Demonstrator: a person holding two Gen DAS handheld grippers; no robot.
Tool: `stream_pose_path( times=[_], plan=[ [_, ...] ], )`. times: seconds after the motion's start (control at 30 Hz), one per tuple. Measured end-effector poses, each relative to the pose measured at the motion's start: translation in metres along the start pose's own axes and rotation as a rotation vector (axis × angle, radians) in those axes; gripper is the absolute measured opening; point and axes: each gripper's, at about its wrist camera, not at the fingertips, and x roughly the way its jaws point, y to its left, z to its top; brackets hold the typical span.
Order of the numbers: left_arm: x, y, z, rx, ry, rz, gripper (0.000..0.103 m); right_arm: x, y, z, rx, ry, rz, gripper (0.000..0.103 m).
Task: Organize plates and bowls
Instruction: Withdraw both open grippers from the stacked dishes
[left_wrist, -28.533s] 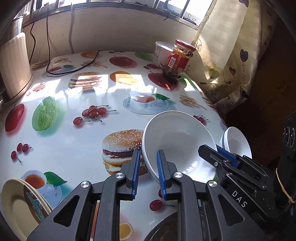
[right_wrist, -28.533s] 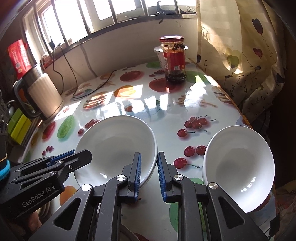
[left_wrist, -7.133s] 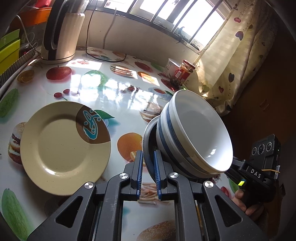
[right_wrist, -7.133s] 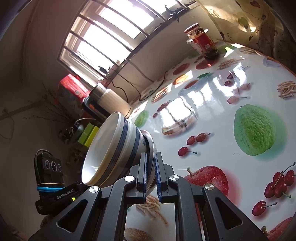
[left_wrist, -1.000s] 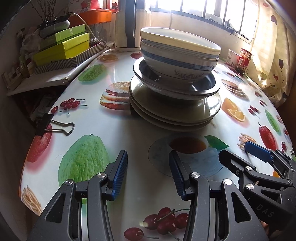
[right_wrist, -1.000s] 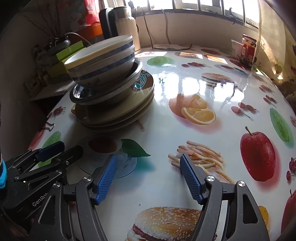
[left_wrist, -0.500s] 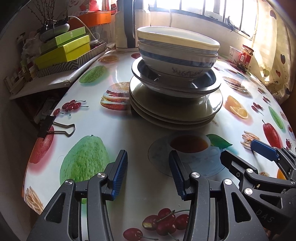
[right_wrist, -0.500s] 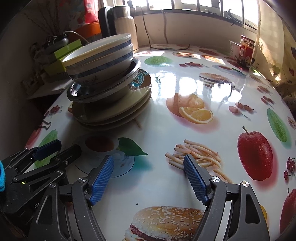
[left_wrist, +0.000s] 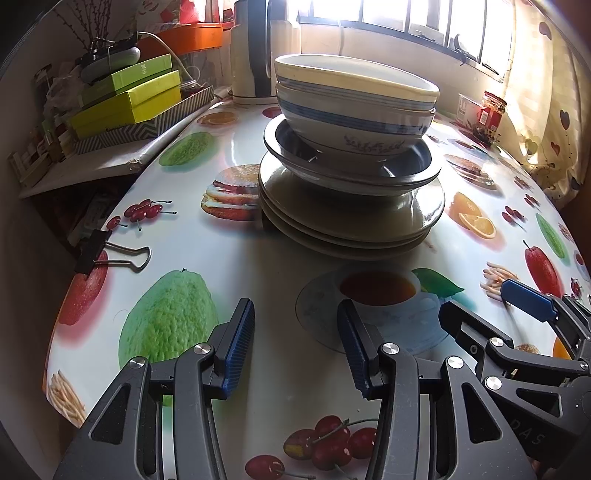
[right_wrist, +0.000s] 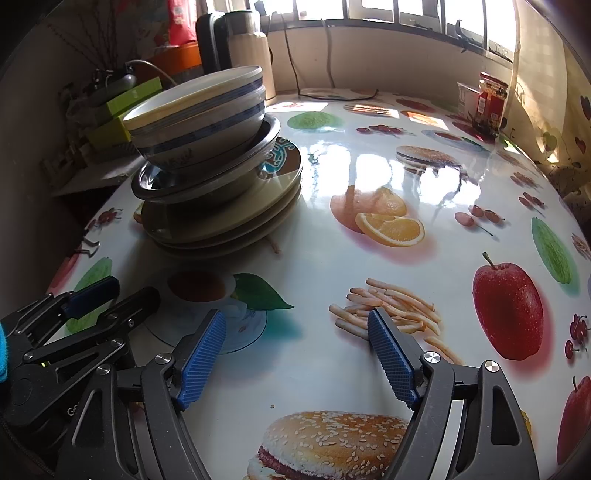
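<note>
Since the frame a second ago the right gripper (right_wrist: 295, 354) has been spreading its jaws wider, with nothing between them but printed tablecloth, while the stack and the left gripper (left_wrist: 295, 347) are sitting as they were. The table (left_wrist: 229, 280), covered in a glossy fruit-and-burger print, is filling both views. On it the cream plates (left_wrist: 354, 225) are lying piled flat, a dark-rimmed metal dish (left_wrist: 354, 177) is resting on top of them, and two blue-banded bowls (left_wrist: 354, 110) are nesting upright inside that dish. The whole stack is standing ahead of both grippers, well apart from their tips. Both grippers are pointing steeply down toward the tablecloth, side by side, each showing at the edge of the other's view. The left gripper's jaws are standing moderately apart and holding nothing. A black binder clip (left_wrist: 110, 254) is lying near the table's left edge.
</note>
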Motion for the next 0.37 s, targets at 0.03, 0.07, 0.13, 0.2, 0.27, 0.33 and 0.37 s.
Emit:
stream_pose_path(
  times=[0.03,0.07,0.13,0.2,0.27,0.33,0.37],
  plan=[
    [0.0000,0.0001,0.0000,0.000,0.000,0.000,0.048,0.0000,0.0003,0.0000,0.000,0.000,0.000,0.080],
    [0.0000,0.0002,0.0001,0.001,0.000,0.000,0.048,0.0000,0.0003,0.0000,-0.001,0.000,0.000,0.080],
    [0.0000,0.0000,0.0000,0.000,0.000,0.000,0.048,0.0000,-0.0001,-0.0002,0.000,0.000,-0.001,0.080],
    [0.0000,0.0000,0.0000,0.001,0.000,0.000,0.048,-0.0001,-0.0008,0.0001,0.000,0.000,-0.001,0.080],
    [0.0000,0.0003,-0.0001,0.000,0.000,0.000,0.048,-0.0001,-0.0004,0.0000,0.000,0.000,0.000,0.080],
    [0.0000,0.0001,0.0000,0.000,0.000,0.001,0.048,0.0000,-0.0003,-0.0001,0.000,0.000,0.000,0.080],
    [0.0000,0.0000,-0.0001,0.000,0.000,0.000,0.048,0.0000,-0.0002,-0.0002,0.000,0.000,0.000,0.080]
  ],
)
